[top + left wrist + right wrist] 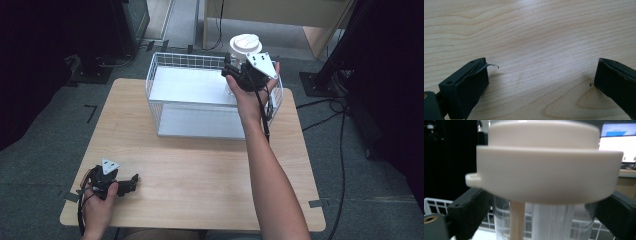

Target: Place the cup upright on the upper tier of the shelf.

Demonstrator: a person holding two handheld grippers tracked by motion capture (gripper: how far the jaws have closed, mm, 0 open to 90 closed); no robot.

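Observation:
A clear jar [231, 89] with a wide white lid [245, 44] is at the back right corner of a white wire basket [155, 75]. My right gripper [232, 71] is shut on the jar just under the lid. In the right gripper view the lid [544, 167] is very close, the clear jar [554, 222] sits between the two black jaws of my right gripper [541, 220], and a beige stick [517, 220] hangs inside it. My left gripper [134, 181] rests open on the wooden table [200, 165] at the front left. Nothing is between the jaws of my left gripper [541, 72].
The basket has a flat white shelf [190, 85] and a lower floor [200, 122], and stands at the table's far middle. Its wires [434, 202] run behind the jar. Dark stands and cables [325, 107] lie on the floor around the table.

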